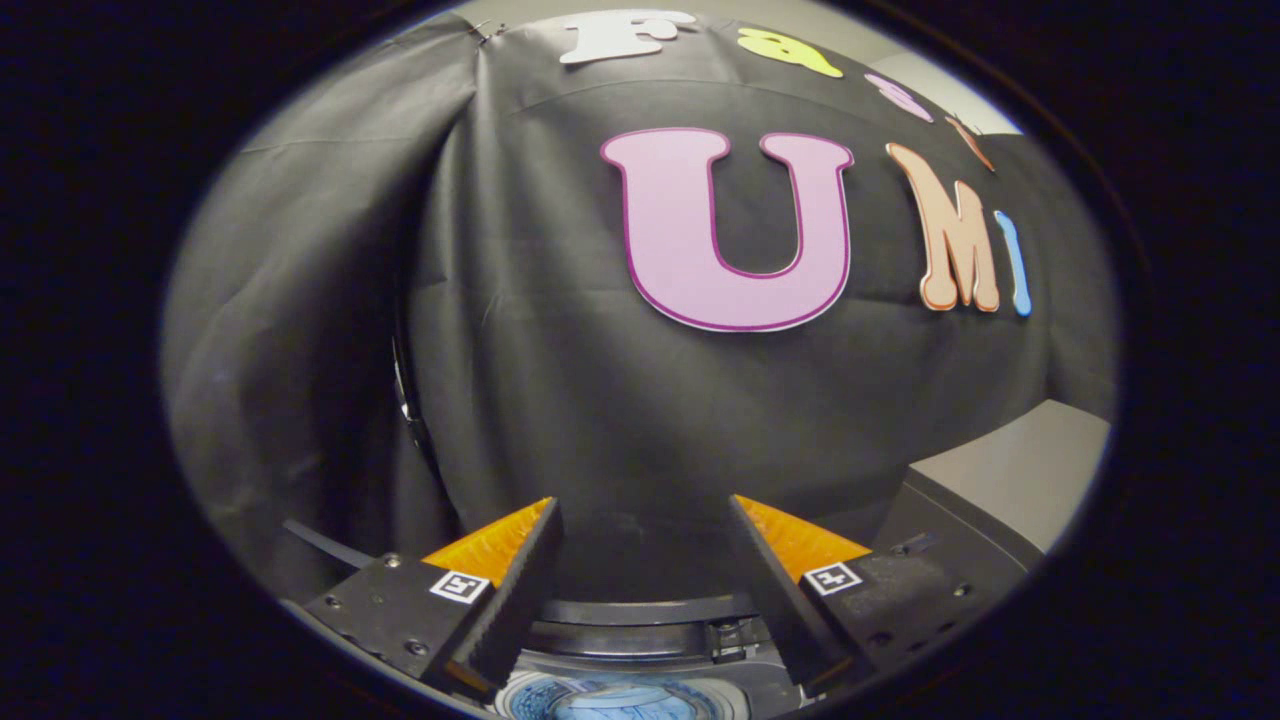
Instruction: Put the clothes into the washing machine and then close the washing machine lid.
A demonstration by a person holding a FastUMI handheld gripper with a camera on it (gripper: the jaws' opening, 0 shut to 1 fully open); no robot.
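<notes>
My gripper (645, 510) is open, its two orange-and-black fingers (500, 570) spread wide with nothing between them, pointing at the black cloth wall. Below and between the fingers lies the washing machine (640, 650), seen from above: a dark curved rim and, under it, the round drum opening (620, 700) with something bluish-white inside. I cannot tell whether that is cloth or the drum's base. The machine's lid is hidden from me.
A grey flat surface (1010, 480) with a dark edge stands to the right, beyond the right finger. A dark cable (405, 390) hangs along a fold of the wall cloth, left of the fingers.
</notes>
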